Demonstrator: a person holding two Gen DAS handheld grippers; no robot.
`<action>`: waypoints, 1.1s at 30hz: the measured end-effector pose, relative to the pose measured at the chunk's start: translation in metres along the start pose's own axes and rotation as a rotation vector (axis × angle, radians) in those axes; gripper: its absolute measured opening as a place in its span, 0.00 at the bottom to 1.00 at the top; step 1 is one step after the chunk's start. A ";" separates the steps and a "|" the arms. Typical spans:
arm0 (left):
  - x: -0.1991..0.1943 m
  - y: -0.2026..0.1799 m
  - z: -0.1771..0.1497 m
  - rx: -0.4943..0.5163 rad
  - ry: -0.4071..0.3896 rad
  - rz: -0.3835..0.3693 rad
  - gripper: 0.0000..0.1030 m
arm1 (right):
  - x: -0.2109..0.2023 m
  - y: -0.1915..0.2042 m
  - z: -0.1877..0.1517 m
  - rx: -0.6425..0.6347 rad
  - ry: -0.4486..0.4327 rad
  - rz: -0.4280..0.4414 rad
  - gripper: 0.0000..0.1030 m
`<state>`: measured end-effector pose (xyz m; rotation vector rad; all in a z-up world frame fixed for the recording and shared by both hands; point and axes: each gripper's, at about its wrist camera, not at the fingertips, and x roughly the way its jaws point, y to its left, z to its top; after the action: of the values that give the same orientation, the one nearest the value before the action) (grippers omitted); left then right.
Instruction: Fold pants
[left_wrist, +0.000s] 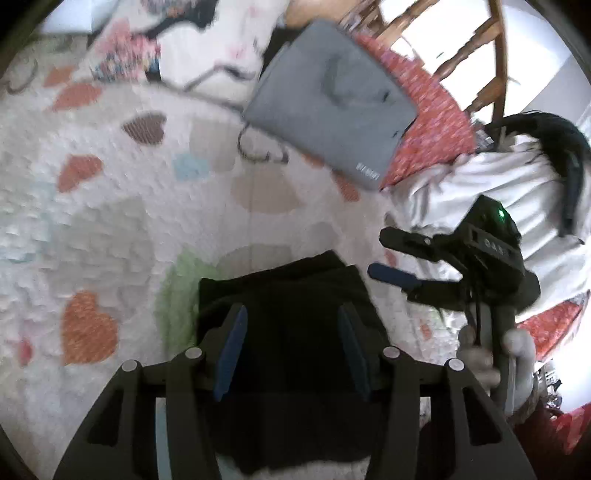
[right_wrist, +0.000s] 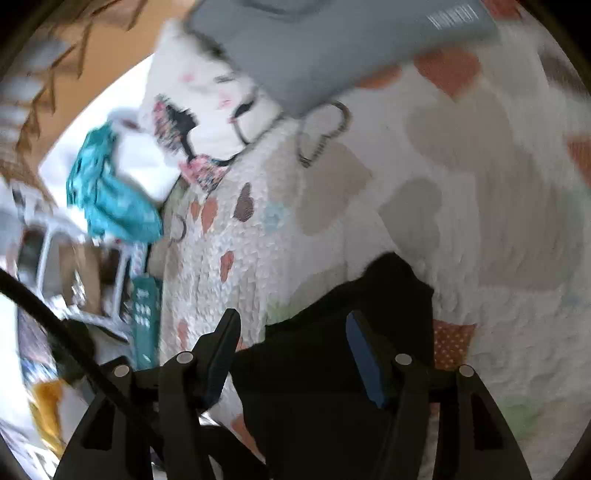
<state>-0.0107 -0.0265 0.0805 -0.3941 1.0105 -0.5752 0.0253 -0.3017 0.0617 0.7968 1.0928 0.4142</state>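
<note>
- Standing apart over dark cloth, the jaws of the left gripper are hanging above the folded black pants, with the blue pads clear of the fabric on either side and nothing clamped between them.
- Spreading just as wide, the jaws of the right gripper are hovering over the same pants, which are lying between and beneath the fingers; no pad is seen pressing on the cloth.
- Showing again in the left wrist view, the right gripper is sitting just right of the pants, its two fingers parted and pointing toward them, while a person's hand is gripping its handle.
- Lying as a compact dark bundle, the pants are resting on a white quilt printed with orange, brown and grey hearts.
- Sitting beyond the pants, well apart from them, a flat grey case is lying on the quilt, partly over a red patterned cloth.
- Resting beyond the pants and left of the grey case, a white printed pillow is leaning at the quilt's edge, with teal fabric bunched beside it.
- Rising behind the case, a wooden chair back is catching bright light.
</note>
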 end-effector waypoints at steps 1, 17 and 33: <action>0.012 0.005 0.002 -0.013 0.015 0.030 0.48 | 0.008 -0.009 0.000 0.027 -0.003 -0.017 0.63; -0.013 0.030 -0.020 -0.138 -0.006 0.008 0.49 | -0.038 0.000 -0.082 -0.168 -0.043 -0.037 0.62; -0.023 -0.001 -0.062 -0.003 -0.032 0.145 0.49 | -0.056 -0.025 -0.140 -0.189 -0.139 -0.166 0.67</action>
<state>-0.0748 -0.0161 0.0669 -0.3287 1.0003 -0.4359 -0.1264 -0.3041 0.0456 0.5554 0.9663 0.3117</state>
